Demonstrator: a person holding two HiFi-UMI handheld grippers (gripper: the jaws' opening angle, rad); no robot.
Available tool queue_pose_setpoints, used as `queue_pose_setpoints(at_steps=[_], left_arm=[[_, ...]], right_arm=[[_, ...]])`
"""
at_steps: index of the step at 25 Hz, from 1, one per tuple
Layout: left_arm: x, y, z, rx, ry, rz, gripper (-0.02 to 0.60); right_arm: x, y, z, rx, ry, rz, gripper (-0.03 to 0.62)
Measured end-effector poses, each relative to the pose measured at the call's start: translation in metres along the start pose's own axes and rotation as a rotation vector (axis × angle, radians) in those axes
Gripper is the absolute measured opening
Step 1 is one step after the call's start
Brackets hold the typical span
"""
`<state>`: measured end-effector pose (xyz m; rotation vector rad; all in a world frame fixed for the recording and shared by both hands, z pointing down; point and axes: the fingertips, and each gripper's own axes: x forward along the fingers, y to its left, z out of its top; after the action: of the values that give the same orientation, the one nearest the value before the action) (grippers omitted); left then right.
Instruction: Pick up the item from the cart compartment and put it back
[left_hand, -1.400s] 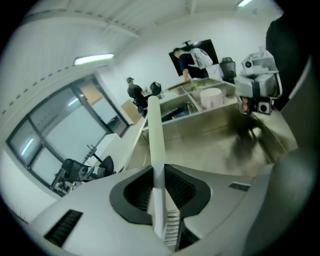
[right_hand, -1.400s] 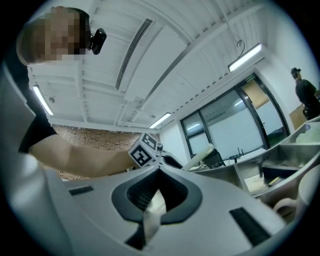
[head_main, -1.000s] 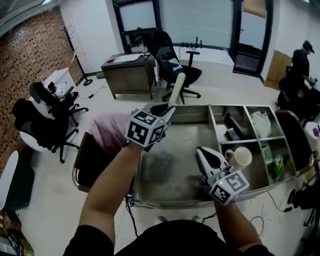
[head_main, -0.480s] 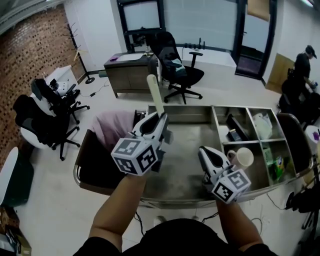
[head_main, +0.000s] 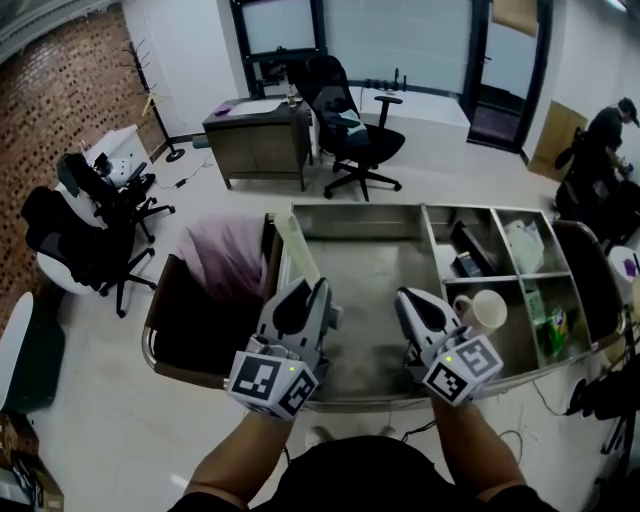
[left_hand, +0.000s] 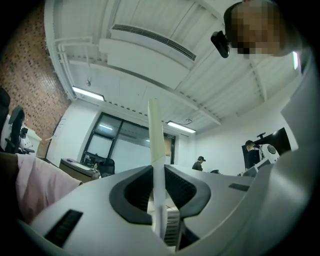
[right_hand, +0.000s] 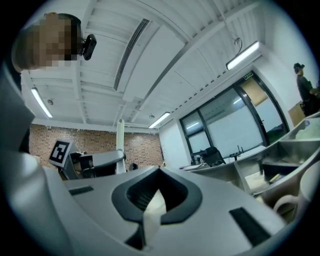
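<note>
The left gripper (head_main: 312, 292) was clamped on a long pale stick (head_main: 298, 250), the person's hand behind it low at the near left of the metal cart (head_main: 350, 208). In the left gripper view the jaws of this gripper (left_hand: 159, 172) pressed on the stick (left_hand: 156, 140) from both sides, and the stick ran straight up out of them against the ceiling. From the head view the stick rose clear of the jaws and leaned toward the cart's far left corner, above its left edge. It was held in the air and lay in no compartment.

The right gripper (head_main: 408, 297) hung over the near part of the cart's big open compartment, just beside a white mug (head_main: 485, 312) that stood in a smaller compartment to the right. In the right gripper view its jaws (right_hand: 160, 172) were drawn together. A pale sliver (right_hand: 152, 210) showed in the seam between them, and what it was could not be told.

The small compartments at the cart's right also held a black object (head_main: 470, 250), a white bag (head_main: 522, 245) and green packets (head_main: 550, 330). A pink cloth (head_main: 225, 255) lay draped just left of the cart. Beyond stood a black office chair (head_main: 350, 130) and a desk (head_main: 255, 140), and a person (head_main: 600, 130) was at the far right.
</note>
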<state>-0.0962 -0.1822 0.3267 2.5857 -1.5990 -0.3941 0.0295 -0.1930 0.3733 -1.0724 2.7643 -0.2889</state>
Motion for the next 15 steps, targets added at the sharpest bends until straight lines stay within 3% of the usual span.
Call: queue_pose_setpoints(at_steps=[15], left_arm=[[0.003, -0.007, -0.020, 0.013, 0.036, -0.032, 0.069]], right_arm=[[-0.001, 0.001, 0.000, 0.001, -0.006, -0.003, 0.014]])
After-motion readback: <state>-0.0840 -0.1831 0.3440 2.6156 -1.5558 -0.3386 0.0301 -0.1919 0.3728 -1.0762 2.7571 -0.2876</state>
